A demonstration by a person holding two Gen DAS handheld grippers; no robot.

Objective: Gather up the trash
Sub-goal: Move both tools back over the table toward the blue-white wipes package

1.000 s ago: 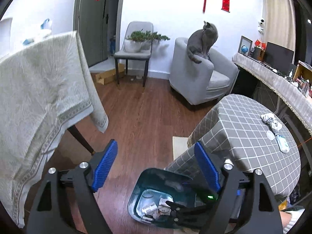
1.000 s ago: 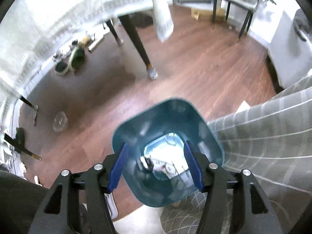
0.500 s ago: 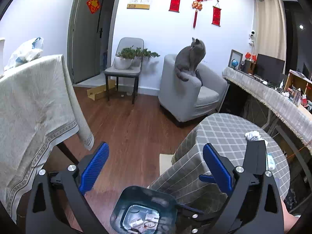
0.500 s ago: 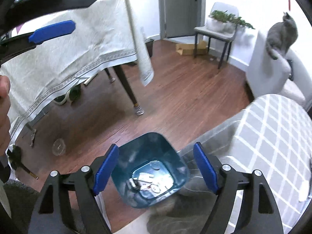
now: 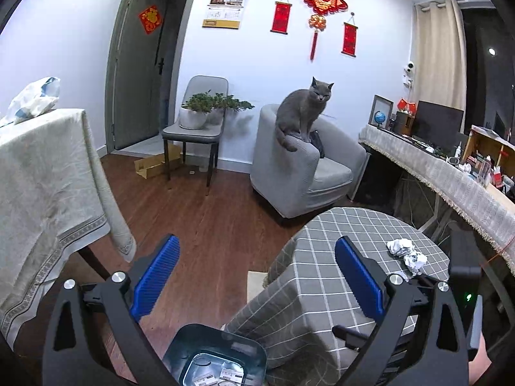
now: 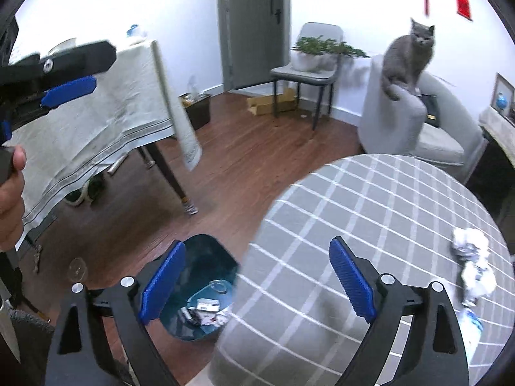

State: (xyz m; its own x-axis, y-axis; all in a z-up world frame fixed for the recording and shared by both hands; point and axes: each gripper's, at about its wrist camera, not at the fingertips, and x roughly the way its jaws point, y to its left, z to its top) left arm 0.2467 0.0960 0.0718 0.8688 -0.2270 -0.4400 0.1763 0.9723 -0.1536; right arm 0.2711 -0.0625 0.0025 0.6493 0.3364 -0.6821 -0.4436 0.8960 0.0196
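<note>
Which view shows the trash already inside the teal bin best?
The right wrist view: the teal bin sits nearly whole between the table and the claw finger, with paper scraps visible on its bottom. The left wrist view crops the bin at the frame's lower edge, showing fewer scraps.

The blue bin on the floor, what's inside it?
Inside the blue bin lie scraps of trash: small white and printed wrappers and crumpled paper on the bottom. The checked tablecloth hides the bin's right edge, so anything there cannot be seen.
</note>
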